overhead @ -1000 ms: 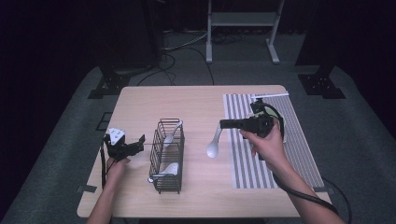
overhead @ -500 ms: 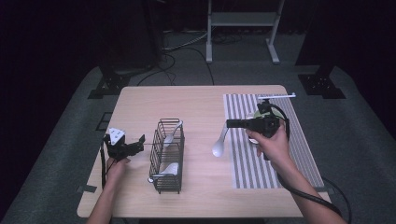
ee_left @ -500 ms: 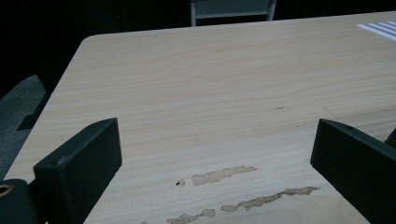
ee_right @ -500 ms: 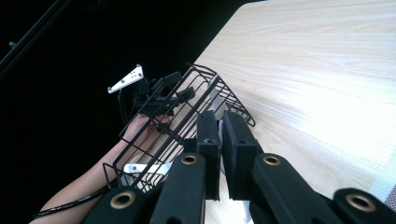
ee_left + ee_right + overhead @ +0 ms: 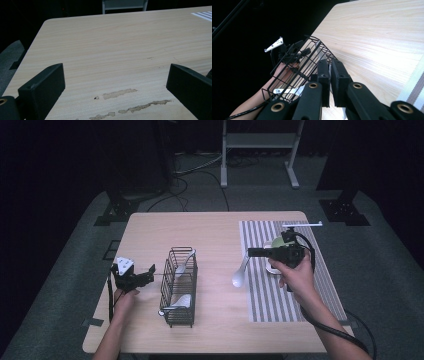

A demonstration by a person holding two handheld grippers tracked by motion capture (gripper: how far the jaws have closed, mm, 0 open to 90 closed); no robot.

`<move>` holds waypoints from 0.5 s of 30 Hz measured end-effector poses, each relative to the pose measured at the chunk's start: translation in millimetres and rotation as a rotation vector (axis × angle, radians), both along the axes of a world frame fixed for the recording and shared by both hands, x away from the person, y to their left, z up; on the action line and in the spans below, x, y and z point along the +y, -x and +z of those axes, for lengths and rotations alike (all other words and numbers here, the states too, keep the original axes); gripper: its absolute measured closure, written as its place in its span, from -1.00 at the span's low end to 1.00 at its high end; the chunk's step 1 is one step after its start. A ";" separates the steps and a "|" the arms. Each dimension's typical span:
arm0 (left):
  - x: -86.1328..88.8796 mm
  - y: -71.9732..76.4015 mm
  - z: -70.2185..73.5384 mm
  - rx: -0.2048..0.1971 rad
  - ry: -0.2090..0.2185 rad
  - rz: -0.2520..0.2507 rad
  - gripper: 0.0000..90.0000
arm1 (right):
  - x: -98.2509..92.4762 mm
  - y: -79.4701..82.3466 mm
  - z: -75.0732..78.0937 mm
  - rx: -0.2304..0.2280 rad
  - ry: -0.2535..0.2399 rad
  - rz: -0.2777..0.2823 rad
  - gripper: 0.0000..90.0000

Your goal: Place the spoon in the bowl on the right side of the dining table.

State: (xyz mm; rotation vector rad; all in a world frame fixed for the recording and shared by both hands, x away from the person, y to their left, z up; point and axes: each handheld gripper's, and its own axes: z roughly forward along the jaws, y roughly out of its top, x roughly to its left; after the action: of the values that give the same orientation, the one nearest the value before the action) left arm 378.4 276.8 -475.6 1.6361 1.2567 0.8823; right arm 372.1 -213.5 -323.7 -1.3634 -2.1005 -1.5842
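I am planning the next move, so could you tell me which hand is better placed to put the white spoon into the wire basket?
Right. The right claw is shut on the white spoon, beside the wire basket. The left claw is open on the basket's far side.

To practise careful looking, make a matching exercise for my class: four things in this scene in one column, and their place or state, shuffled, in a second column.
Things:
1. white spoon
2. wire basket
3. left gripper
4. striped mat

Place or state:
A. lies on the table's right part
B. jaws wide apart, nothing between them
C. hangs from the right gripper
D. stands between the two hands, utensils inside

Pairs: 1-C, 2-D, 3-B, 4-A
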 end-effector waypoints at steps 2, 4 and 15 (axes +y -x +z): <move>0.1 0.1 0.2 0.003 -0.001 -0.001 -0.98 | -3.3 -0.6 -1.3 0.001 -0.002 -0.009 0.91; 0.1 0.1 0.1 0.002 0.000 -0.001 -0.98 | -4.6 -0.7 -1.7 0.002 -0.002 -0.012 0.91; 0.0 0.1 0.1 0.002 -0.001 -0.001 -0.98 | -14.4 -2.2 -6.0 0.007 0.001 -0.038 0.91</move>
State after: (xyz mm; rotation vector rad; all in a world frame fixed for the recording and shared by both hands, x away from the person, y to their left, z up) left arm 378.3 276.7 -475.5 1.6385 1.2566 0.8816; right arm 374.3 -227.9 -329.7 -1.4155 -2.0833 -1.5903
